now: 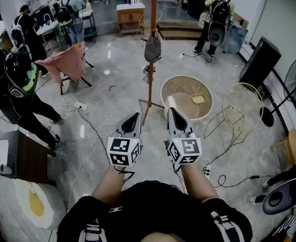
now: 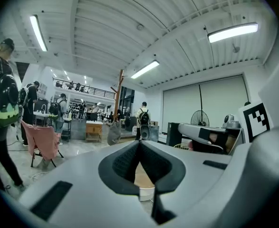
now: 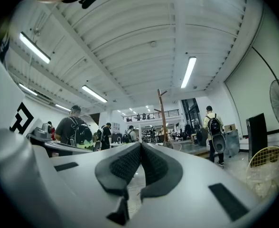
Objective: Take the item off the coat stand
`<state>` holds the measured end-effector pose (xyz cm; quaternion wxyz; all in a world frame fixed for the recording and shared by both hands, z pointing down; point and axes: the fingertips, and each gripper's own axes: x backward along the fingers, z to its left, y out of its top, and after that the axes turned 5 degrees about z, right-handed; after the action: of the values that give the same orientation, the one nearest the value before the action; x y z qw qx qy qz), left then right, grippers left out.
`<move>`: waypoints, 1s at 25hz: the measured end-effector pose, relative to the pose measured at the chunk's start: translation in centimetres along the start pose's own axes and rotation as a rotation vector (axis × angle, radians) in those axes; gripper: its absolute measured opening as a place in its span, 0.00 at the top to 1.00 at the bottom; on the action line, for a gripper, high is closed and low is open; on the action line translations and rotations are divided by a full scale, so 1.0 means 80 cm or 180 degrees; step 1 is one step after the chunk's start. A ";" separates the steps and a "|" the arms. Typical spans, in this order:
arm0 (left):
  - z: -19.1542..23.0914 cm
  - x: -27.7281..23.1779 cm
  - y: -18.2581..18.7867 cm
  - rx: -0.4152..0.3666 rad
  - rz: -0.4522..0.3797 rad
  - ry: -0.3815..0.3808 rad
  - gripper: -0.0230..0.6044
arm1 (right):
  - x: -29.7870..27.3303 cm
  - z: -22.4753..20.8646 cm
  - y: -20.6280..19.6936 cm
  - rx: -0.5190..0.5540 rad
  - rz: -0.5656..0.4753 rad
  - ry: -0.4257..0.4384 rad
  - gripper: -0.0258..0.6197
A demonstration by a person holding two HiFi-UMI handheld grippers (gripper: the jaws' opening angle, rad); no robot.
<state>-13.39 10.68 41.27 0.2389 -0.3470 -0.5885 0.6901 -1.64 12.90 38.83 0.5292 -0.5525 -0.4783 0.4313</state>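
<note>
Ahead on the floor, one stand [image 1: 152, 79] carries one grey bag [image 1: 152, 48], hanging on its pole. Two grippers are held short of it, the left gripper [image 1: 134, 117] and right gripper [image 1: 171, 111], both closed on nothing. One round basket [image 1: 180, 86] sits beside the stand; cables [image 1: 95, 112] cross the floor between.

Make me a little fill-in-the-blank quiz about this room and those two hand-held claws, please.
1. A grey ___ hangs on the coat stand.
2. The left gripper and the right gripper both have their jaws ___, holding nothing.
3. In the head view, the round basket sits to the coat stand's ___.
Missing words: bag; shut; right.
</note>
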 end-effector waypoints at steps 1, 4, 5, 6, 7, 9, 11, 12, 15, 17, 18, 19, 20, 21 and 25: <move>0.005 0.001 -0.001 0.0004 -0.0001 -0.0008 0.94 | -0.003 0.004 -0.001 0.0006 -0.0001 0.0000 0.94; 0.020 0.004 0.000 0.0011 -0.0003 -0.0041 0.94 | -0.013 0.019 -0.002 0.0054 0.0023 -0.0017 0.94; 0.026 0.006 0.000 0.0013 -0.0003 -0.0055 0.94 | -0.017 0.025 -0.002 0.0065 0.0027 -0.0028 0.94; 0.033 0.008 0.000 0.0015 -0.0002 -0.0072 0.94 | -0.020 0.031 -0.002 0.0071 0.0029 -0.0042 0.94; 0.038 0.010 -0.002 0.0016 0.0002 -0.0091 0.94 | -0.022 0.037 -0.004 0.0076 0.0030 -0.0061 0.94; 0.049 0.014 -0.008 0.0002 0.0016 -0.0129 0.94 | -0.026 0.048 -0.009 0.0081 0.0029 -0.0105 0.94; 0.060 0.014 -0.014 -0.0023 0.0042 -0.0159 0.94 | -0.033 0.057 -0.016 0.0077 0.0035 -0.0137 0.94; 0.065 0.015 -0.016 -0.0031 0.0057 -0.0176 0.94 | -0.037 0.061 -0.018 0.0082 0.0044 -0.0147 0.94; 0.074 0.012 -0.010 -0.0045 0.0068 -0.0226 0.94 | -0.050 0.067 -0.013 0.0092 0.0060 -0.0168 0.94; 0.081 0.004 -0.005 -0.0049 0.0059 -0.0231 0.94 | -0.060 0.064 -0.010 0.0071 0.0053 -0.0173 0.94; 0.085 -0.002 -0.003 -0.0047 0.0054 -0.0224 0.94 | -0.067 0.062 -0.011 0.0069 0.0050 -0.0174 0.94; 0.091 -0.009 -0.003 -0.0042 0.0048 -0.0212 0.94 | -0.074 0.059 -0.013 0.0074 0.0046 -0.0173 0.94; 0.096 -0.018 -0.004 -0.0036 0.0042 -0.0196 0.94 | -0.082 0.054 -0.016 0.0078 0.0042 -0.0173 0.94; 0.101 -0.028 -0.005 -0.0029 0.0038 -0.0176 0.94 | -0.091 0.046 -0.020 0.0077 0.0038 -0.0173 0.94; 0.123 -0.075 -0.012 0.0015 0.0070 -0.0080 0.94 | -0.140 0.009 -0.032 0.0037 0.0059 -0.0148 0.94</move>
<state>-17.07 0.05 44.03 0.2247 -0.3442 -0.5859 0.6984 -4.40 1.95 40.97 0.5170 -0.5436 -0.4829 0.4517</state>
